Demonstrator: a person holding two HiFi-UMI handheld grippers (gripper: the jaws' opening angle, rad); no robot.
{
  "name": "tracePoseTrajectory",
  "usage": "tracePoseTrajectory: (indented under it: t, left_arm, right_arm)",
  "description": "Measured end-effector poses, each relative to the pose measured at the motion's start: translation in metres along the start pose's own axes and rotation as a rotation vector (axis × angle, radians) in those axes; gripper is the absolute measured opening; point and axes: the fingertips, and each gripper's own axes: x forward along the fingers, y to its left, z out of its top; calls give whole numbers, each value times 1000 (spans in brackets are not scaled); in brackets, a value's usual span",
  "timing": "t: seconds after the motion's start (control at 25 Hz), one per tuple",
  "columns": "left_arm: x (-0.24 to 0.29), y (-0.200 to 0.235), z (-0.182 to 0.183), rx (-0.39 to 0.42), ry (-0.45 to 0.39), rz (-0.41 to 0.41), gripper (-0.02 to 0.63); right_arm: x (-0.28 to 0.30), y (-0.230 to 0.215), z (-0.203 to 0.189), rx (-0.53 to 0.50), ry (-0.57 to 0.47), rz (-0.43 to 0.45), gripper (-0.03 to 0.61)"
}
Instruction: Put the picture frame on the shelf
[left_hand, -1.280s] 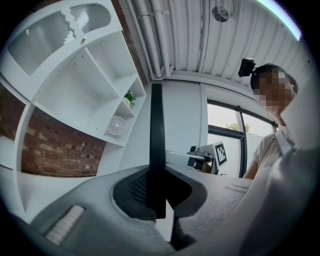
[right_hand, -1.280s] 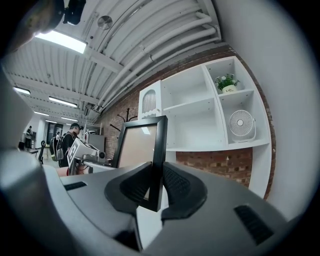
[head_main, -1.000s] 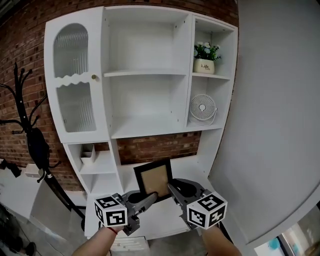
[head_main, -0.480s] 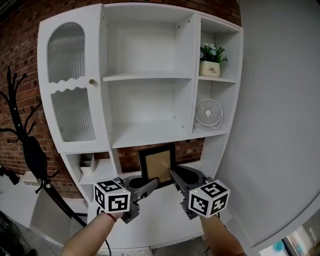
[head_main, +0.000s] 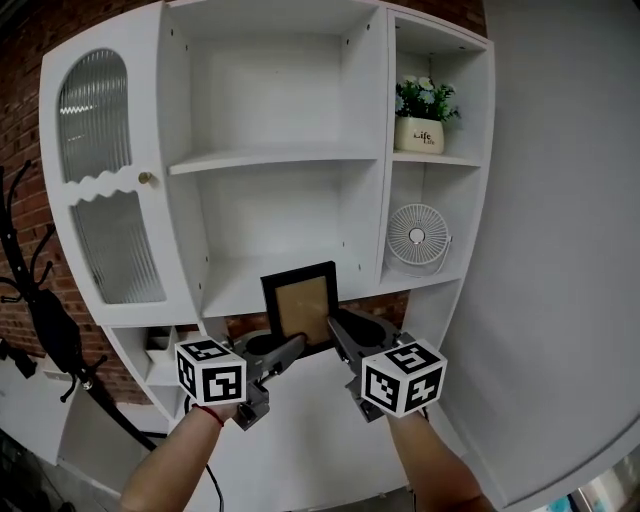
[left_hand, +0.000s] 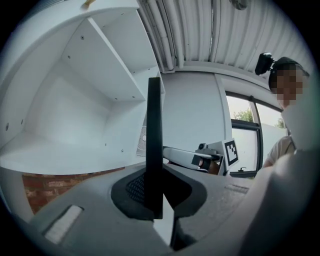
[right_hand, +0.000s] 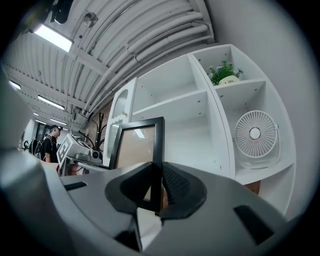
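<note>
We are facing a tall white wooden shelf unit. Before its lower middle compartment we are holding a black rectangular picture frame upright, with our left gripper and right gripper each clamping one lower side edge.

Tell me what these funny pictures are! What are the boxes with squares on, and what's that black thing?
A person holds a pinching tool, called a gripper, in each hand. The boxes with squares are parts of those grippers. One picture comes from a camera on the person's head, looking down at both hands. The other two come from small cameras riding on the grippers, looking along their jaws. The black thing is a picture frame. The left gripper pinches its left side and the right gripper its right side, both shut on it. They hold it up before a white shelf, which also has a plant and a small fan.
</note>
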Motion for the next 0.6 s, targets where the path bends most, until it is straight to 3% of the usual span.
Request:
tracePoseTrajectory:
  t: [0.6]
  left_arm:
    - [30,37,12,8,-7,47,21]
  right_arm:
    - [35,-39,3,15,2,63,75]
